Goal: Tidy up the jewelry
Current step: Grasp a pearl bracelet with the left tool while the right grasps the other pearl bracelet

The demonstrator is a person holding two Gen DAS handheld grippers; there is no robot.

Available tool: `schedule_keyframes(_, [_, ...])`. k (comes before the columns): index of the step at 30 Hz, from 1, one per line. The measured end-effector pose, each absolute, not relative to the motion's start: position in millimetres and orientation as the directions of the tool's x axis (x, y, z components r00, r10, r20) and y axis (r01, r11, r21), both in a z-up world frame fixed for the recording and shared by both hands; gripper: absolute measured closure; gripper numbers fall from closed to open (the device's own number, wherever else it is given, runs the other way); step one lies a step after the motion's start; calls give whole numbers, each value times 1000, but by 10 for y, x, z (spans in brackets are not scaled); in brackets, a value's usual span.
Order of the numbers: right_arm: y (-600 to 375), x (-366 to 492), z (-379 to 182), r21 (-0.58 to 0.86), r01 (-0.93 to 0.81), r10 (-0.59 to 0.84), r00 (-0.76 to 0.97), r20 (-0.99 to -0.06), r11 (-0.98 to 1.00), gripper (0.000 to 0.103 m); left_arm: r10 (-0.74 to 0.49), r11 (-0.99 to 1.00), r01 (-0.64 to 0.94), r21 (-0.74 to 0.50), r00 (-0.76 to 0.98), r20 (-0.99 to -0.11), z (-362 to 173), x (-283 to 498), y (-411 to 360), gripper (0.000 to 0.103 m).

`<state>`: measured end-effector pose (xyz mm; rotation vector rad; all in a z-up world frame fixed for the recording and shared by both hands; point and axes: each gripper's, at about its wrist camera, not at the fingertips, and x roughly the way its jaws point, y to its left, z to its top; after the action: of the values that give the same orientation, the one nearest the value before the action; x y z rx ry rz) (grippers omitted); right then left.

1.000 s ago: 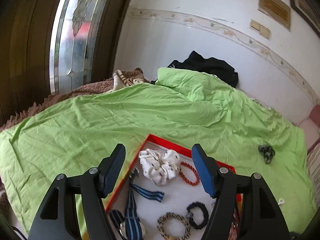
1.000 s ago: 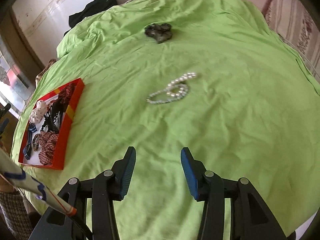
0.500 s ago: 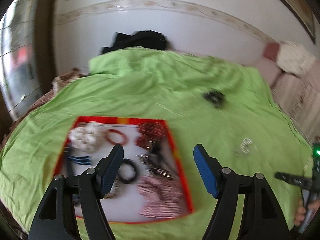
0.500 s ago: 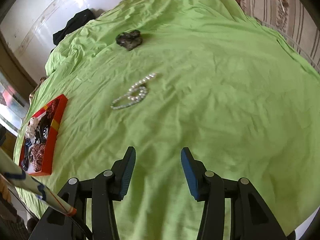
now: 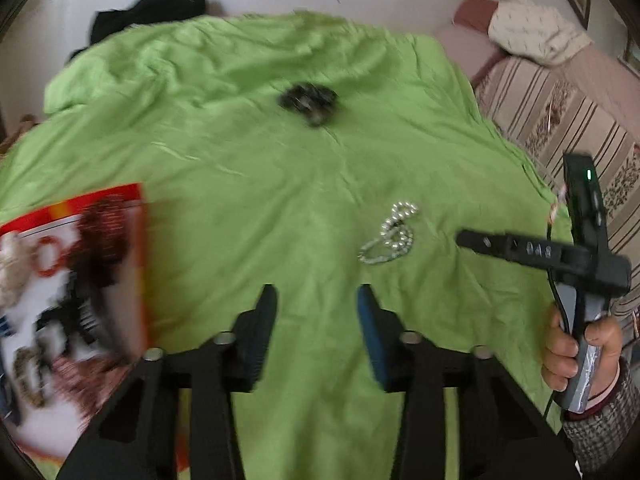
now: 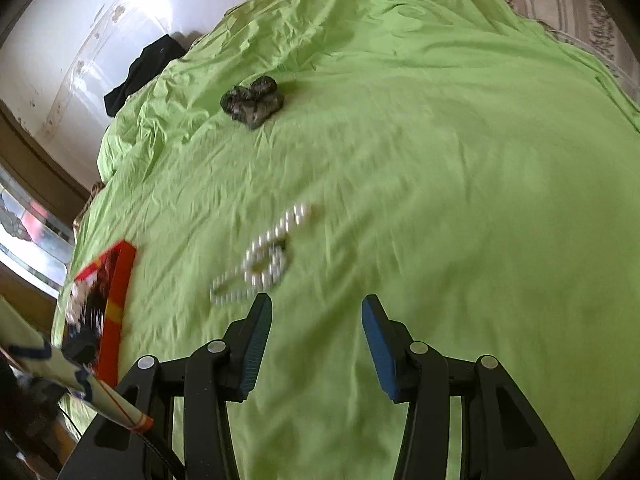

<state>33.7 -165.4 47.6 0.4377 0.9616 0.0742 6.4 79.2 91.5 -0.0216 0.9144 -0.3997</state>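
Observation:
A pearl necklace lies coiled on the green bedsheet. Farther back sits a dark scrunchie. A red-rimmed tray at the left holds several hair ties and bracelets, blurred. My left gripper hovers over bare sheet between tray and necklace; its jaws are closing with nothing between them. My right gripper stands open and empty just right of the necklace. In the left wrist view the right gripper tool shows at the right edge, held in a hand.
Black clothing lies at the bed's far edge against a white wall. A striped cushion and a pink pillow flank the right side. A glazed wooden door stands beyond the tray.
My left gripper swung right, off the tray toward the necklace, and its jaws narrowed. The right gripper moved closer to the necklace, which now sits just off its left finger.

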Motion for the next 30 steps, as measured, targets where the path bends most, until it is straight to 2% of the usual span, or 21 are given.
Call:
schedule_keyframes(8, [-1700, 843, 252, 466, 124, 329, 552, -766, 876, 52, -428, 881, 396, -258, 434, -793, 560, 630, 258, 74])
schedule_keyframes(15, [-1826, 1011, 139, 560, 129, 410, 551, -727, 819, 52, -447, 841, 486, -236, 381, -809, 357, 785, -31, 74])
schedule_keyframes(19, [-1844, 1077, 119, 593, 133, 439, 551, -710, 794, 53, -459, 827, 506, -246, 353, -815, 295, 796, -61, 78])
schedule_keyframes(21, [-1819, 1106, 115, 595, 131, 443, 548, -710, 793, 59, -464, 819, 518, -248, 343, -817, 280, 768, -78, 83])
schedule_keyframes(24, [-1741, 1145, 111, 577, 117, 436, 540, -720, 808, 72, -472, 813, 521, -261, 327, -818, 261, 732, -87, 96])
schedule_keyframes(26, [-1686, 1161, 103, 558, 104, 428, 531, -731, 823, 88, -470, 819, 507, -267, 329, -819, 262, 722, -79, 97])
schedule_keyframes(27, [-1675, 1159, 105, 552, 102, 424, 532, -733, 828, 92, -466, 826, 496, -267, 336, -818, 275, 712, -64, 97])
schedule_keyframes(30, [-1704, 1101, 172, 553, 103, 416, 548, -725, 827, 92, -456, 840, 476, -260, 360, -814, 344, 638, -15, 98])
